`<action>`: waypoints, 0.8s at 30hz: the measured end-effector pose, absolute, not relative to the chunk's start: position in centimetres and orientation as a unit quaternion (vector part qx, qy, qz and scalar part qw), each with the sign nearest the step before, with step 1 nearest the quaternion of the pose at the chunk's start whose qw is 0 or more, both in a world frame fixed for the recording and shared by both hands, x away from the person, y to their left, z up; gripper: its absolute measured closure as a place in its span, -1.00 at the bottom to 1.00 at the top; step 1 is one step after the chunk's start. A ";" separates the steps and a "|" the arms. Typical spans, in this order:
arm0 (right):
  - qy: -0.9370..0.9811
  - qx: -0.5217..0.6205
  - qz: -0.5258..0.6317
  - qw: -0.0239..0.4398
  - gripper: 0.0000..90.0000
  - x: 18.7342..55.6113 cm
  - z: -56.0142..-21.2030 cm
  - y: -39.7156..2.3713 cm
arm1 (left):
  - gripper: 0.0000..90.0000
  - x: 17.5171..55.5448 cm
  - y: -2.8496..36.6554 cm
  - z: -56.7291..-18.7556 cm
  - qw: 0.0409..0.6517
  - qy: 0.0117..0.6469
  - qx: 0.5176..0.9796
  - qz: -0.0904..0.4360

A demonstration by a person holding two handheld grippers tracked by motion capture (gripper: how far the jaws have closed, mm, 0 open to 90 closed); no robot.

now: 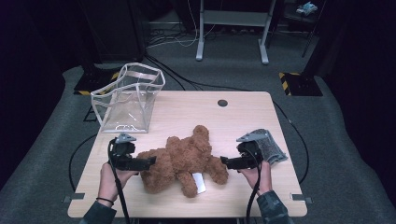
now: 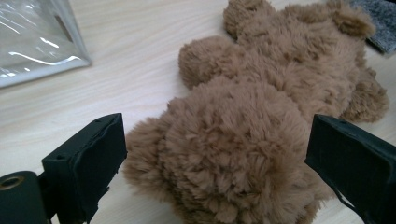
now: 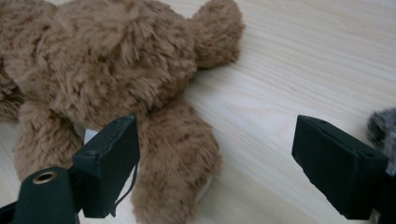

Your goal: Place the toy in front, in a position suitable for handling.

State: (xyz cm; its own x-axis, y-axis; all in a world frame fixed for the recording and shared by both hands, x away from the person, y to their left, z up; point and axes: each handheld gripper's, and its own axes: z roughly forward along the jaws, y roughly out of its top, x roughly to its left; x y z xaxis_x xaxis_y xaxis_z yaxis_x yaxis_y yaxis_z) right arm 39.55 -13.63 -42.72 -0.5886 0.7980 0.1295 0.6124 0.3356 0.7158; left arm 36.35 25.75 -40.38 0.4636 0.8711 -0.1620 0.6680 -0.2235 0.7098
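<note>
1. Your teddy bear is shaggy brown plush, matt and fuzzy all over.
2. The bench under it looks like pale wood laminate, smooth, with a faint grain.
3. Your bag is clear glossy plastic with pale trim.
4. Your fingers wear matt black pads.
5. The grey cloth looks coarse and nubbly.

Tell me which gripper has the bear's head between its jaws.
The left gripper: its open jaws flank the teddy bear's round head. The right gripper is open at a leg instead.
</note>
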 end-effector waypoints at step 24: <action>0.843 0.370 0.382 0.077 0.08 43.2 -41.9 -5.8 | -0.10 35.0 24.5 -43.7 0.361 0.473 0.791 0.138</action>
